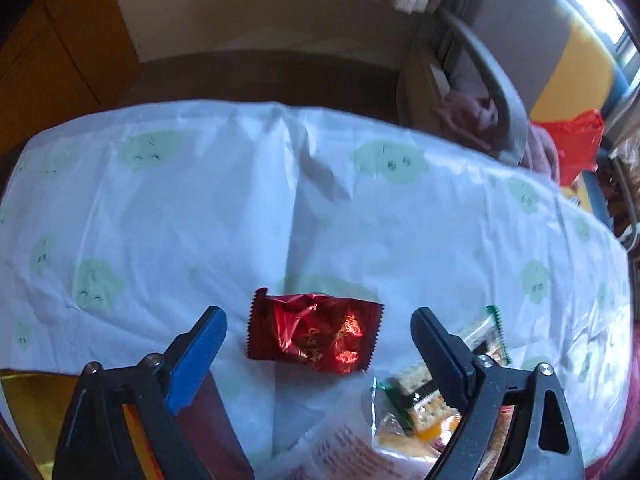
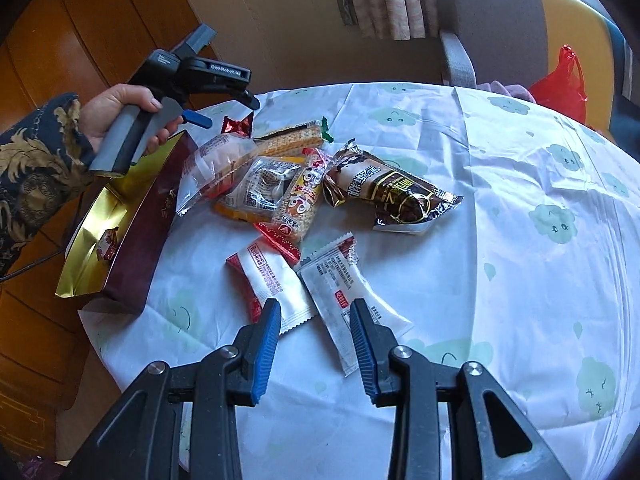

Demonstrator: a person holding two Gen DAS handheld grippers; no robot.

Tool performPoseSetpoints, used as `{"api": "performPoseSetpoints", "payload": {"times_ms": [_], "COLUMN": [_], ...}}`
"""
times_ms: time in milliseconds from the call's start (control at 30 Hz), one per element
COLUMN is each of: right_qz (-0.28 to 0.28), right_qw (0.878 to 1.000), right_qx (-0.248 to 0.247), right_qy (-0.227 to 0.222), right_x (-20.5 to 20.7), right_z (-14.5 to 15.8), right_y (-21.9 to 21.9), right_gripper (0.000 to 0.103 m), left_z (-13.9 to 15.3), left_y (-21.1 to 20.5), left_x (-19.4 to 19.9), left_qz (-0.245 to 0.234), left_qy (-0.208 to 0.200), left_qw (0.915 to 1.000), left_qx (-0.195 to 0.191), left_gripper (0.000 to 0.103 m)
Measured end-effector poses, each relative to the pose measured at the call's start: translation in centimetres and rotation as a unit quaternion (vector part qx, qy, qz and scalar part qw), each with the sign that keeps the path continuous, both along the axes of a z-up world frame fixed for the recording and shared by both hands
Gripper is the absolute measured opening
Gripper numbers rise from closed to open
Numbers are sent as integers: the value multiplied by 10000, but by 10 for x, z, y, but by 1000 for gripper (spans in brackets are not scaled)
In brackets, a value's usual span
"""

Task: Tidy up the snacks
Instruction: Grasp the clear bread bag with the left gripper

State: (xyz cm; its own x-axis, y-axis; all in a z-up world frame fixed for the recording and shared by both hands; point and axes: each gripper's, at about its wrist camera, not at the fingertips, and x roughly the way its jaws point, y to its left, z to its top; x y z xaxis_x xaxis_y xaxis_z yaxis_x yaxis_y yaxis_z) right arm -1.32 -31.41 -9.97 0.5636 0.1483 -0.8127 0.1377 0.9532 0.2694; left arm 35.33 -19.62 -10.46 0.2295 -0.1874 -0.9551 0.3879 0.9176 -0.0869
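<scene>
My left gripper (image 1: 318,314) hangs open just above a red foil snack packet (image 1: 316,334), which lies on the white tablecloth (image 1: 200,200) between its fingers, untouched. From the right wrist view the left gripper (image 2: 226,114), held by a hand (image 2: 116,108), is beside the same red foil packet (image 2: 238,125). A maroon box with a gold lining (image 2: 132,232) lies open at the table's left with one small packet (image 2: 107,244) inside. My right gripper (image 2: 316,307) stands narrowly open, empty, over two white packets (image 2: 272,280).
A pile of snacks lies mid-table: a brown packet (image 2: 396,192), an orange cracker pack (image 2: 300,204), a clear bag (image 2: 216,168). A grey chair (image 2: 492,20) and a red plastic bag (image 2: 560,84) stand behind the table. Wooden cabinets (image 2: 80,20) are on the left.
</scene>
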Motion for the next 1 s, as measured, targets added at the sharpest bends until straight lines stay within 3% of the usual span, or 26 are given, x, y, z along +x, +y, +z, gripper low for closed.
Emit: {"api": "performPoseSetpoints", "payload": {"times_ms": [33, 133, 267, 367, 500, 633, 767, 867, 1000], "right_qz": [-6, -37, -116, -233, -428, -614, -789, -822, -820], "right_qw": [10000, 10000, 9998, 9996, 9991, 9980, 9968, 9966, 9966], "right_qx": [15, -8, -90, -57, -64, -149, -78, -106, -99], "right_qy": [0, -41, -96, -113, -41, 37, 33, -22, -27], "right_x": [1, 2, 1, -4, -11, -18, -29, -36, -42], "right_z": [0, 1, 3, 5, 5, 6, 9, 13, 13], "right_y": [-1, -2, -5, -10, -16, -23, -31, -33, -30], "right_gripper": [36, 36, 36, 36, 36, 36, 36, 36, 36], "left_z": [-4, -10, -4, -1, 2, 15, 47, 71, 74], "left_y": [-3, -12, -17, -24, -27, -38, -31, -11, 22], "left_x": [-1, -14, -37, -63, -100, -133, -152, -152, -153], "left_qz": [-90, -465, -752, -993, -1194, -1435, -1496, -1325, -1260], "left_qy": [88, 29, 295, 202, 341, 441, 241, 40, -53], "left_qw": [9999, 9987, 9960, 9940, 9888, 9809, 9766, 9803, 9866], "left_qx": [5, 213, -378, -409, -822, -1240, -1527, -1463, -1038], "left_gripper": [77, 70, 65, 62, 62, 67, 77, 85, 92]}}
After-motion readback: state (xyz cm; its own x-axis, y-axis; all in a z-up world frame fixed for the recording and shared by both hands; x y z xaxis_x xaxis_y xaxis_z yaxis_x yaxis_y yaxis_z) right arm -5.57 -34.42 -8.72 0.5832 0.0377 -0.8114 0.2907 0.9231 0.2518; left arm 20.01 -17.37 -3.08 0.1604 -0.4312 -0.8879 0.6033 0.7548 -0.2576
